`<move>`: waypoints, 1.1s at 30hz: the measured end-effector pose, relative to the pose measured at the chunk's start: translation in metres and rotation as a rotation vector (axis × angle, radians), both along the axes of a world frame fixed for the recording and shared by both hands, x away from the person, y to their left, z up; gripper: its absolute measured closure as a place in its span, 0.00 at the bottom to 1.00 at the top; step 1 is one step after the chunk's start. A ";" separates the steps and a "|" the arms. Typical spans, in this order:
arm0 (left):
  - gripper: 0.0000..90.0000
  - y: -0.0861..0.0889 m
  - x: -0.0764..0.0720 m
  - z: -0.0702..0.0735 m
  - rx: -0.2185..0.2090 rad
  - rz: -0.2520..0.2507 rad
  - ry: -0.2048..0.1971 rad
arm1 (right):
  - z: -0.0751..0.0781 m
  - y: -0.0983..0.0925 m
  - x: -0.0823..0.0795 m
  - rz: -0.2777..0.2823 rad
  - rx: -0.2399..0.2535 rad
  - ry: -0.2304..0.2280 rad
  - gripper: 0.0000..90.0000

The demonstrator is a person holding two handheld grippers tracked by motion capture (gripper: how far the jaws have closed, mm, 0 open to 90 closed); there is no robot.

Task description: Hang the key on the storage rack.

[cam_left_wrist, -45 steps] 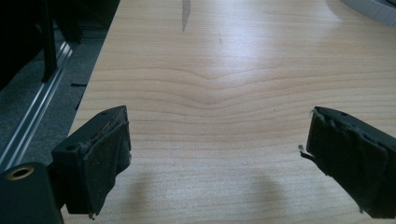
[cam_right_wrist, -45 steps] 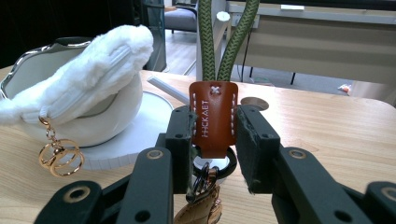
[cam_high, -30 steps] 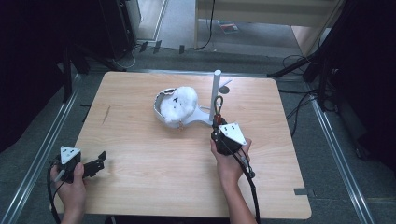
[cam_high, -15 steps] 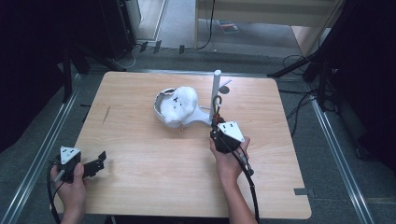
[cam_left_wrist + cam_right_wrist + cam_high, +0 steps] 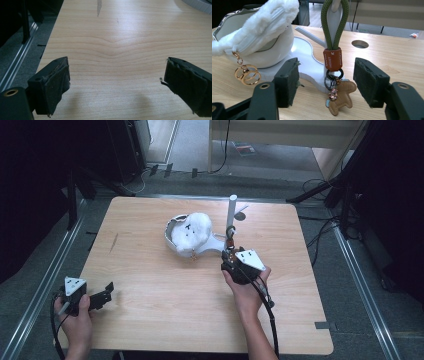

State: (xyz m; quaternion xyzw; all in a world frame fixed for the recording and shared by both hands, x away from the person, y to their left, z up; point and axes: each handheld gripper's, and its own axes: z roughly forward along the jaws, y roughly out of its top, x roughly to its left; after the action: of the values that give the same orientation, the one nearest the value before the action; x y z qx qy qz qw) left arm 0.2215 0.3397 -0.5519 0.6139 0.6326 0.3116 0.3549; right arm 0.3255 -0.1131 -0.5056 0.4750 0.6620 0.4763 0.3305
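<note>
Item: green cord keychain with tan leather horse charm (image 5: 340, 96), hung on a white upright post (image 5: 231, 215), between the parted jaws of the right hand-held gripper (image 5: 325, 82).

Detail: the jaws have just been opening and stand wide, pads clear of the charm on both sides; an orange leather band (image 5: 332, 58) gathers the cord above them. Left of that gripper in its own view, a white fluffy zip pouch (image 5: 259, 27) with gold rings (image 5: 247, 73) sits in a white bowl-shaped holder (image 5: 176, 240). The left hand-held gripper (image 5: 117, 82), well apart, has wide jaws over bare wooden tabletop (image 5: 130, 37), holding nothing.
</note>
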 end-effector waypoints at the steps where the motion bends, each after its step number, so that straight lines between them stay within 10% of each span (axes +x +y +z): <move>1: 0.08 0.000 0.000 0.000 0.000 0.000 0.000 | 0.001 -0.001 -0.001 0.002 -0.002 0.001 0.41; 33: 0.08 -0.001 0.000 0.000 0.012 0.000 0.005 | -0.002 -0.066 -0.036 -0.066 0.006 0.014 0.39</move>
State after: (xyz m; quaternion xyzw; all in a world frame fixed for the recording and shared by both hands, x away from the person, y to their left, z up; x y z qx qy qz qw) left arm 0.2219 0.3386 -0.5519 0.6167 0.6317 0.3139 0.3495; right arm 0.2897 -0.1795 -0.5075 0.5010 0.6469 0.4635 0.3400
